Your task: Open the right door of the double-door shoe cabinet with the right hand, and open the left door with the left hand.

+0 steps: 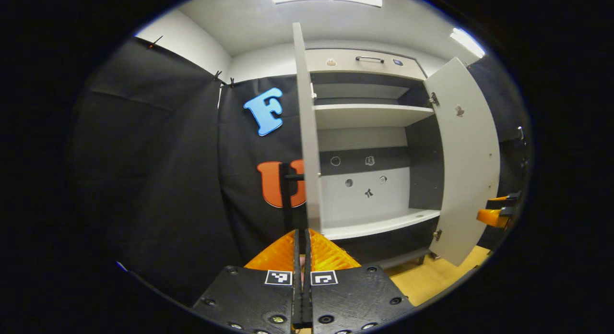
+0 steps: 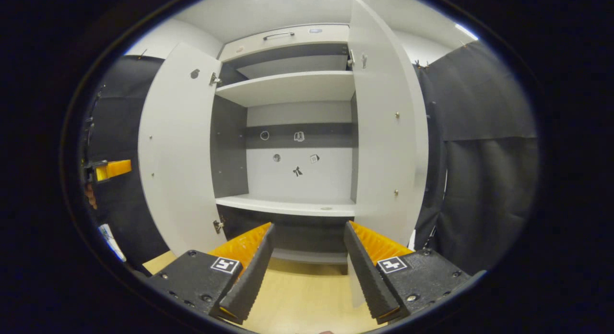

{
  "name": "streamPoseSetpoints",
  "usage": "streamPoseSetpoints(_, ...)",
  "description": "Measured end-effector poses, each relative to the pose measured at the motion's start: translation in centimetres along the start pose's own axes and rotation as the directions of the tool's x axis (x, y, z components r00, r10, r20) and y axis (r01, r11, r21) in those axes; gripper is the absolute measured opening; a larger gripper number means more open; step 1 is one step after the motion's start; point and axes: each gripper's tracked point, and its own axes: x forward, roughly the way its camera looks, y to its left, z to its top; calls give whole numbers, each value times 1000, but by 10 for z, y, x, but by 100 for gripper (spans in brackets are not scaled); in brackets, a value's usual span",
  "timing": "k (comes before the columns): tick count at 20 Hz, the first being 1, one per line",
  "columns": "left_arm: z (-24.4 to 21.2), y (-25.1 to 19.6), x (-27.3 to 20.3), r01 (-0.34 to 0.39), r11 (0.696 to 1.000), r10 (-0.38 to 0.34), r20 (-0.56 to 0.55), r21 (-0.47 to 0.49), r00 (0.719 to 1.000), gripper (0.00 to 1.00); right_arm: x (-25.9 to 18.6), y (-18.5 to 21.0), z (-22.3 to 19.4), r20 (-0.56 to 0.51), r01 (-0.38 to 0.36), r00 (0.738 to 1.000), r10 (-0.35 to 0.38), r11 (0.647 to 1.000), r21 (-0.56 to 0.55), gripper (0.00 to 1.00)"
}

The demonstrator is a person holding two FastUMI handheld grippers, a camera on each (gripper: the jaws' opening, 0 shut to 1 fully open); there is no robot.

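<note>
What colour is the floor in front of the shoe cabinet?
Light wood-toned yellow; the floor shows best in the right gripper view, below the shoe cabinet.

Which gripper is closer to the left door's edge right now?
Left. The left gripper is shut right at the left door, whose edge rises from its fingertips. The right gripper hangs open, back from the cabinet, the right door alongside.

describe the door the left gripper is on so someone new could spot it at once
Start at the pale double-door shoe cabinet against the black cloth wall; both its doors stand open. The left door is seen edge-on in the left gripper view, a thin upright slab. Unlike the right door, it has the left gripper shut at its lower edge.
</note>
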Motion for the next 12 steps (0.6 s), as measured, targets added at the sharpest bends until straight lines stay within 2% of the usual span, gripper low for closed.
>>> streamPoseSetpoints(1,-1,-26,2,44,999,-44,10,-17,999,0,0,5,2,2,-7,1000,7,1000,2,90)
streamPoseSetpoints(3,-7,-55,15,61,998,-61,13,-2,998,0,0,16,7,25,-30,999,30,1000,3,90)
streamPoseSetpoints(4,-13,-67,22,67,998,-67,14,1,998,10,-2,20,9,32,-36,999,36,999,-4,90)
streamPoseSetpoints(5,-20,-80,27,83,997,-83,4,-12,997,0,-5,23,9,35,-40,999,40,999,-14,90)
streamPoseSetpoints(10,-37,-92,47,46,998,-47,-10,-50,999,0,-18,23,15,65,-39,997,41,999,-31,90)
streamPoseSetpoints(12,-39,-88,48,21,999,-22,-19,-44,1000,16,-20,19,14,66,-31,997,33,999,-25,90)
